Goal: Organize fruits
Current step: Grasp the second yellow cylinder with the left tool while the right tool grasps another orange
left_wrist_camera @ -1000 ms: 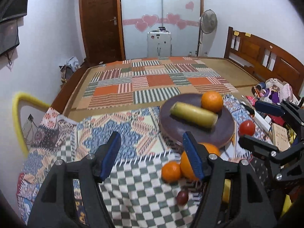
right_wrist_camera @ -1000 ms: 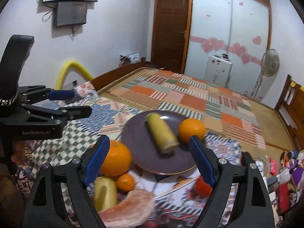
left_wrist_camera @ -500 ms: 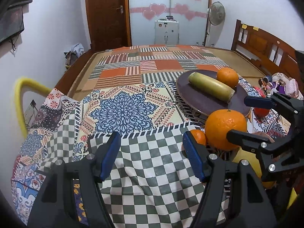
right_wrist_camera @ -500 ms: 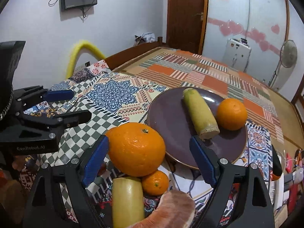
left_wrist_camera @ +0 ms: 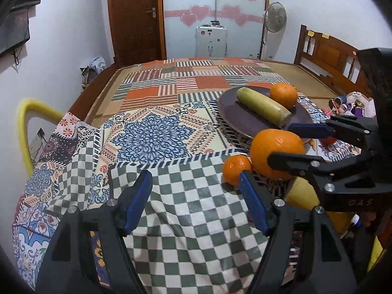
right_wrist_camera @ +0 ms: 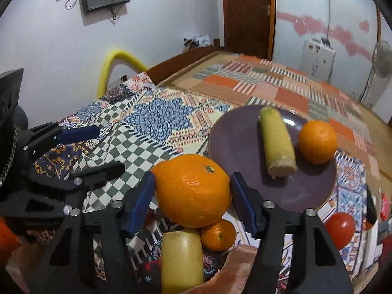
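A big orange (right_wrist_camera: 193, 189) lies between the fingers of my right gripper (right_wrist_camera: 193, 196), which are close on both sides of it; whether the pads touch I cannot tell. It also shows in the left wrist view (left_wrist_camera: 275, 152). A dark purple plate (right_wrist_camera: 235, 144) holds a yellow-green cylinder fruit (right_wrist_camera: 276, 144) and an orange (right_wrist_camera: 318, 142). A small orange (right_wrist_camera: 218, 235), a yellow cylinder fruit (right_wrist_camera: 182, 259) and a red tomato (right_wrist_camera: 340, 226) lie on the cloth. My left gripper (left_wrist_camera: 194, 201) is open and empty above the checked cloth.
A pinkish object (right_wrist_camera: 242, 262) lies at the near edge under my right gripper. A yellow foam hoop (left_wrist_camera: 24, 127) stands at the left edge of the bed. Toys and clutter (left_wrist_camera: 352, 103) lie to the right, by the wooden headboard (left_wrist_camera: 325, 56).
My right gripper has moved forward and narrowed around the big orange. My left gripper has drawn back a little over the checked cloth.
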`<state>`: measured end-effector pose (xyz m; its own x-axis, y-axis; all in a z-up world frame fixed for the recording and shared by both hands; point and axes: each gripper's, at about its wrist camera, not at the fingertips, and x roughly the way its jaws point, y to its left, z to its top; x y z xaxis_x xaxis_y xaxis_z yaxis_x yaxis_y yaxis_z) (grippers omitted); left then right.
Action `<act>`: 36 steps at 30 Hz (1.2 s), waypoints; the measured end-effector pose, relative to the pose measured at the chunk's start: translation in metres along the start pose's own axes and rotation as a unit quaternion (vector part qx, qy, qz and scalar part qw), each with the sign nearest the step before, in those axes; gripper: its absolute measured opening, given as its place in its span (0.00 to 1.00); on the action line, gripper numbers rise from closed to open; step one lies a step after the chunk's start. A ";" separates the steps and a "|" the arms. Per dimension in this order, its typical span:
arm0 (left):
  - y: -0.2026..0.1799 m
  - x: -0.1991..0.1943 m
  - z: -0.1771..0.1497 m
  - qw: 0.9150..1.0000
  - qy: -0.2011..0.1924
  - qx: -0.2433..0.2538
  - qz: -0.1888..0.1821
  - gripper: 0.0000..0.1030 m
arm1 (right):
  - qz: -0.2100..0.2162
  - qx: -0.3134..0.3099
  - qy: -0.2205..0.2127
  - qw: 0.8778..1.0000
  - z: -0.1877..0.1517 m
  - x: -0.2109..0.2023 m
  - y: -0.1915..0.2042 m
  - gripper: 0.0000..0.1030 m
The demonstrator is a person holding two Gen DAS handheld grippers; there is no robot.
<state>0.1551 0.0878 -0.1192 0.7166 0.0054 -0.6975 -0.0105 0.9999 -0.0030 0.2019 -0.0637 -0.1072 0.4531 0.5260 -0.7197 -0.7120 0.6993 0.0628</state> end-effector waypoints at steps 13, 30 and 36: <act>-0.058 -0.029 -0.015 0.999 0.005 0.018 -0.048 0.80 | -0.059 0.045 -0.060 0.995 -0.022 -0.077 -0.027 0.54; -0.142 -0.009 -0.046 0.994 0.059 0.014 -0.088 0.90 | -0.056 0.130 -0.058 0.988 -0.092 -0.093 -0.088 0.50; -0.143 0.004 -0.043 0.996 0.048 0.005 -0.074 0.91 | -0.052 0.111 -0.060 0.991 -0.093 -0.081 -0.071 0.53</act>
<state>0.1296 -0.0554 -0.1521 0.6396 -0.1423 -0.7554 0.0974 0.9898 -0.1039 0.1659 -0.2007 -0.1174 0.5877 0.4894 -0.6443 -0.5279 0.8354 0.1531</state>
